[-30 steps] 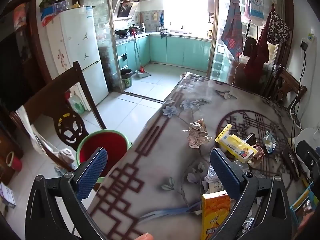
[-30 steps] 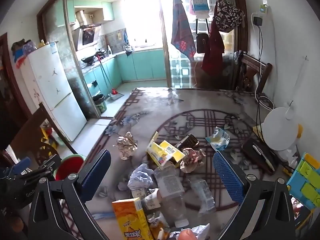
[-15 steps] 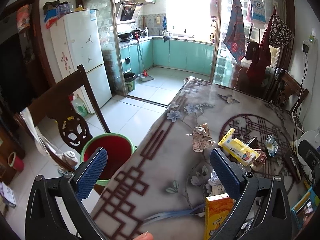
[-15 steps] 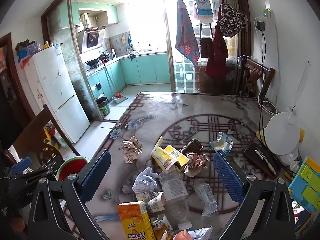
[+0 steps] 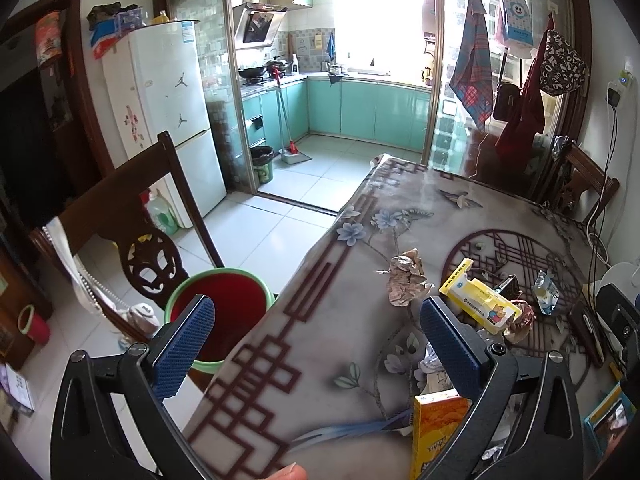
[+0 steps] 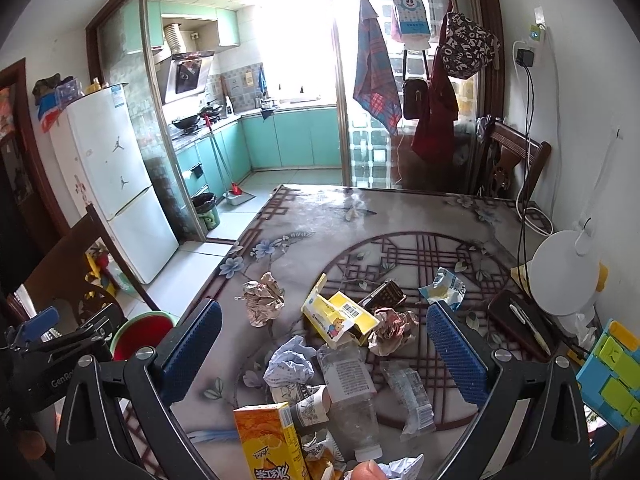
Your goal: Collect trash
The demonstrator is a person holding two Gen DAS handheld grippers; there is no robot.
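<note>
Where trash lies, two crumpled papers (image 6: 262, 300) show.

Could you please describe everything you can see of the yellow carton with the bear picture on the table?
The yellow carton lies on its side near the table's middle. It looks like thin cardboard, with a barcode label, a cartoon bear and an open, raised end flap. A crumpled reddish wrapper presses against one end; neither gripper touches it.
</note>
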